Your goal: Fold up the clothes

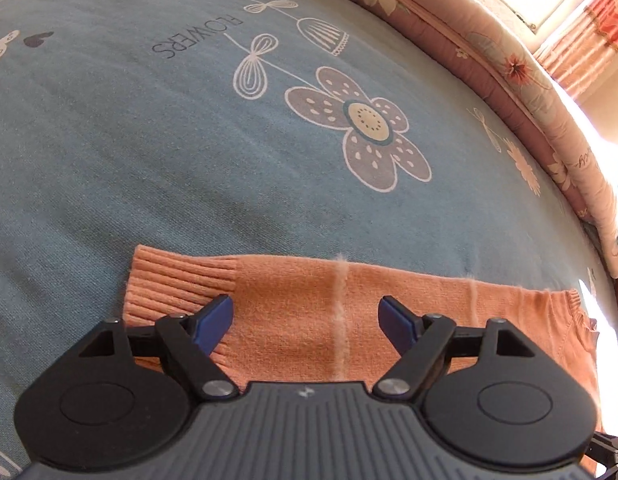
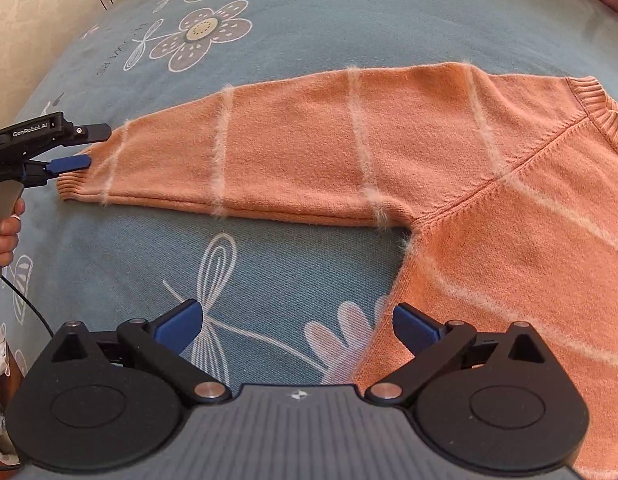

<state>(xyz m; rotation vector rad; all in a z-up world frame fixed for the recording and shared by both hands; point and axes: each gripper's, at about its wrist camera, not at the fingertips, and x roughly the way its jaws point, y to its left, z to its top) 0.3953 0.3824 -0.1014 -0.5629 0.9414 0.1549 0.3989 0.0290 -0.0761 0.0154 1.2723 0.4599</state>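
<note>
At the far left of the right wrist view, a hand (image 2: 5,236) holds the left gripper (image 2: 83,148) over the ribbed cuff (image 2: 71,186) of the orange knitted sweater with pale fuzzy stripes (image 2: 309,152). Its jaws stand wide and clamp nothing. The sweater lies flat on the blue-grey bedsheet printed with flowers (image 2: 309,32), one sleeve (image 2: 237,160) stretched straight out leftward from the body (image 2: 509,260). Further right, the right gripper (image 2: 297,320) hangs spread to its widest, empty, astride the body's side edge below the armpit. Likely next comes folding the sleeve across the body: pinch the cuff through both layers, lift it low, and carry it rightward while the right gripper pins the armpit area.
</note>
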